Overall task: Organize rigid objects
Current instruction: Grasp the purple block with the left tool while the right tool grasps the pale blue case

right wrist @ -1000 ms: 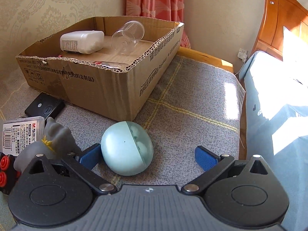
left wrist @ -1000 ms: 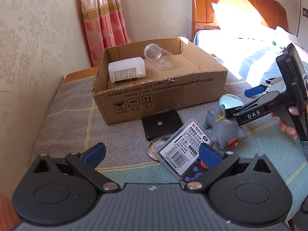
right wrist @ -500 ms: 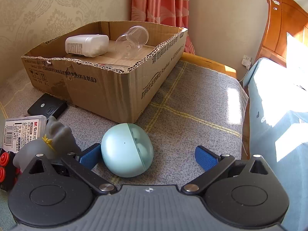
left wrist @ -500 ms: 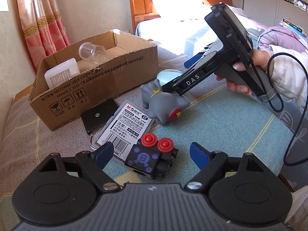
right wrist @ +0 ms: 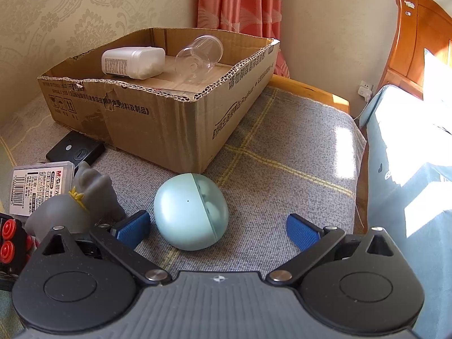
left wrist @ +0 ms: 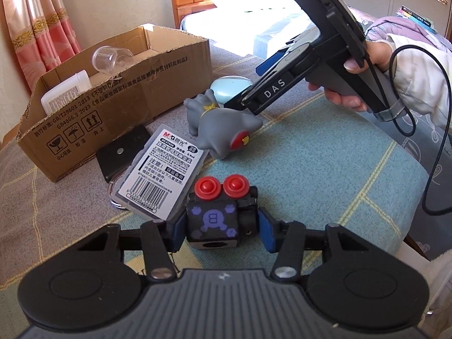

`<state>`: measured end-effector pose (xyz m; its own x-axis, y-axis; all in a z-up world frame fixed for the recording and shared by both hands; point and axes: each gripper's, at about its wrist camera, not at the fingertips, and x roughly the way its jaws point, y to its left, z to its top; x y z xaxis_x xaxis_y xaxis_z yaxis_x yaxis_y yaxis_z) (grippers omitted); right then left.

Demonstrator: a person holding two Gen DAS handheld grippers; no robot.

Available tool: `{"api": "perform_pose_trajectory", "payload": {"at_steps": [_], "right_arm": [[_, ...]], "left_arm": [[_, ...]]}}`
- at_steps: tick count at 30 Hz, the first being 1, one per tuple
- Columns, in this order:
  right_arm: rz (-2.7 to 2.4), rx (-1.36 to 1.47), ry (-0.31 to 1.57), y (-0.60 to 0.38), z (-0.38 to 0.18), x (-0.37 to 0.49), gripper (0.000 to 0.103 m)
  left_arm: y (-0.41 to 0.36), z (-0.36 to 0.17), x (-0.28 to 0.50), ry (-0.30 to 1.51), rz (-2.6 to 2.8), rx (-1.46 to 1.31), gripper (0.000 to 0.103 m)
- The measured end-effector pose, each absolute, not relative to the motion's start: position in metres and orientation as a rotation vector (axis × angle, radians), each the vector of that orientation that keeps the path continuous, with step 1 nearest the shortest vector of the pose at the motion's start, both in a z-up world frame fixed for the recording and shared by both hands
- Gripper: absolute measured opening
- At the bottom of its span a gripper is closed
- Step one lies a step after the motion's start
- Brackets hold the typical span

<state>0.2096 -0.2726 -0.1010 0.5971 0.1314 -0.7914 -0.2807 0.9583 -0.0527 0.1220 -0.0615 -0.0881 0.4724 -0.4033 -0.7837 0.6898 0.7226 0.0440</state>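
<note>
My left gripper [left wrist: 221, 229] is shut on a black toy block [left wrist: 220, 217] with two red knobs and a purple skull print, which rests on the blanket. My right gripper [right wrist: 217, 227] is open, its jaws on either side of a mint green egg-shaped case [right wrist: 190, 212] without touching it. The case also shows in the left wrist view [left wrist: 230, 91]. A grey rubber animal toy [left wrist: 223, 125] lies beside the right gripper's left finger. An open cardboard box [right wrist: 175, 118] holds a white bottle [right wrist: 132, 62] and a clear plastic cup [right wrist: 199, 55].
A labelled clear plastic case [left wrist: 162, 171] rests on a round tin lid and a black flat box [left wrist: 121, 152] in front of the cardboard box. A wooden bed [right wrist: 418, 36] with blue bedding stands at the right. Curtains hang behind.
My left gripper swung right from the labelled case to the black block and closed on it. My right gripper stayed open around the mint case and barely moved.
</note>
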Motion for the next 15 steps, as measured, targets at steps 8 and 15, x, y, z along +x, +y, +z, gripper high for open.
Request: {"api": "perform_pose_trajectory", "payload": {"at_steps": [8, 15], "right_arm": [[0.332, -0.215, 0.890, -0.264, -0.101, 0.205, 0.103], [0.418, -0.248, 0.885, -0.258, -0.095, 0.208, 0.082]], "left_arm": [[-0.034, -0.087, 0.118, 0.876, -0.586, 0.301, 0.050], [-0.028, -0.086, 0.117, 0.883, -0.547, 0.273, 0.051]]}}
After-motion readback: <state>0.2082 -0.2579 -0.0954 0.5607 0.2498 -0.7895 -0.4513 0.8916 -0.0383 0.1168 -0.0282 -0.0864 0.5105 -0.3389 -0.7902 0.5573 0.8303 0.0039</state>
